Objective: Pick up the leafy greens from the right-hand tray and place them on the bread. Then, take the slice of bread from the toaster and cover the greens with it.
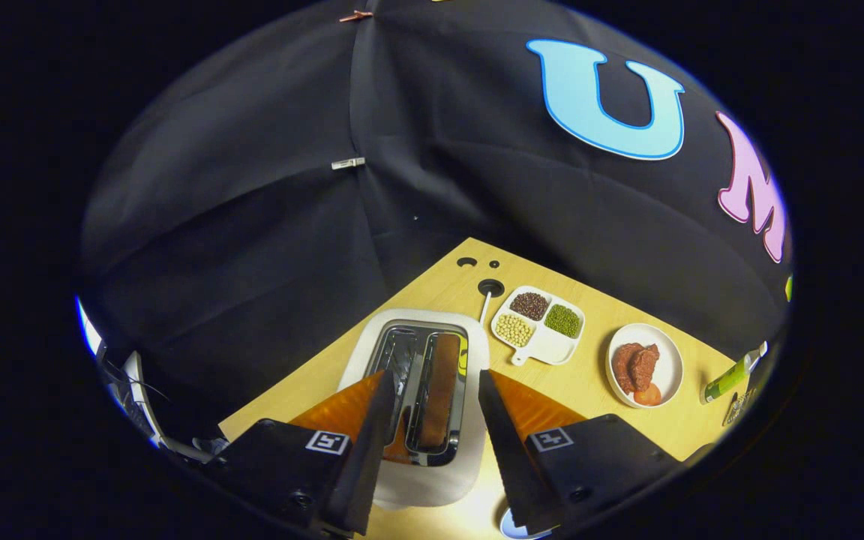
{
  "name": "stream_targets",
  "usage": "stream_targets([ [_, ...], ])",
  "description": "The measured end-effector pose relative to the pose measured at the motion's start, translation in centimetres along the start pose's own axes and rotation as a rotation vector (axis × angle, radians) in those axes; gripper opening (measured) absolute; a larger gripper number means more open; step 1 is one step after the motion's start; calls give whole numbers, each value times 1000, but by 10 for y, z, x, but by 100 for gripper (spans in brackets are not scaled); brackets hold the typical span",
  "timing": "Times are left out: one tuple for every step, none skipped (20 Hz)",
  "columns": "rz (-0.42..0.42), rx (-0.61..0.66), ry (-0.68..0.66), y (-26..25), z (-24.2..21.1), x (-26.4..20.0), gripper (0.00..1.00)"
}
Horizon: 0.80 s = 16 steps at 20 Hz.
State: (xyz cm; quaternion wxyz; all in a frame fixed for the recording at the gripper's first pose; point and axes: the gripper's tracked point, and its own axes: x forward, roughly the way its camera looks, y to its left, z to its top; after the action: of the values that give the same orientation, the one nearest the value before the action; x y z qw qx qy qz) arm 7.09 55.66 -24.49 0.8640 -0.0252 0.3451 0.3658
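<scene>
Your gripper [432, 390] hangs wide open and empty above the toaster [421, 390], where the bread [439, 390] stands in one slot: likely light, crumbly, best pinched across its top edge.

The near end of the toaster [421, 390] is hidden behind the gripper [432, 409] fingers, and the green object [728, 381] is too small to identify.
</scene>
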Motion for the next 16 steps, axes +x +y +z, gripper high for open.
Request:
stream_targets([
  [-15, -4, 6, 0, 0, 3, 71],
  [-13, -5, 14, 1, -2, 7, 70],
  [-13, -5, 25, 3, -4, 9, 64],
  [-14, -1, 38, 4, -6, 13, 59],
  [-32, 6, 47, 0, -7, 13, 44],
  [-48, 9, 38, -4, -6, 15, 30],
  [-52, 7, 38, -3, -5, 11, 16],
  [-48, 6, 40, -2, -5, 11, 15],
  [-44, 7, 39, -1, -5, 10, 15],
  [-35, 9, 33, 1, -3, 8, 16],
  [-27, 11, 23, 5, 1, 5, 15],
  [-16, 14, 3, 7, 7, 0, 15],
  [-6, 15, -16, 7, 13, -6, 16],
  [4, 22, -37, 7, 20, -12, 15],
  [13, 32, -56, 5, 27, -19, 16],
  [20, 42, -75, 3, 34, -27, 16],
])
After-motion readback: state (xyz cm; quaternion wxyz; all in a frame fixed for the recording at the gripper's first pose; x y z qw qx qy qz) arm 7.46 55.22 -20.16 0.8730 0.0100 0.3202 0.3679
